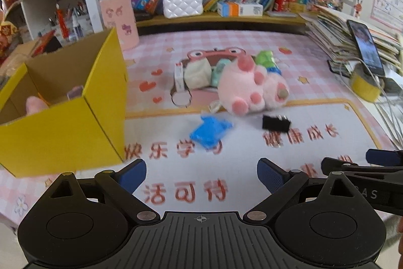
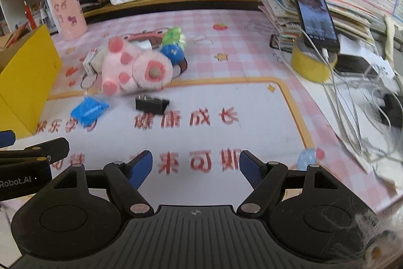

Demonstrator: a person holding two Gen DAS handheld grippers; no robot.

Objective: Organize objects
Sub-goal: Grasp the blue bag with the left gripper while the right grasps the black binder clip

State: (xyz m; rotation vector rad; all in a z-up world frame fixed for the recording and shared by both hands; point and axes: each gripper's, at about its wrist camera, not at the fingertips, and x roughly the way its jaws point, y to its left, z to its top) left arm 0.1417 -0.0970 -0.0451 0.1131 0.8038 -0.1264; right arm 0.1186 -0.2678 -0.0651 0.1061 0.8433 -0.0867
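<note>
Pink checked desk mat (image 1: 252,42) with big red Chinese lettering covers the whole desk; the characters are too smeared to read. Behind it, a wooden bookshelf (image 1: 226,17) crammed with leaning books, a white quilted purse (image 1: 182,4) parked in front.

Yellow cardboard box (image 1: 75,117) fills the left of the left wrist view, something pink inside, half hidden.

Mid-frame there's the clutter: pink plush paw toy (image 2: 133,67) lying on smaller bits I can't make out, then a blue packet (image 2: 88,110) and a black plug adapter (image 2: 151,103) just below it, apart from each other.

Right side: a phone (image 2: 316,14) propped on a yellow tape roll (image 2: 312,64), cable trailing.

Left gripper (image 1: 201,175) and right gripper (image 2: 196,168) both hang spread wide, nothing between them. "Robot.AI" shows on the left one, cut off.
</note>
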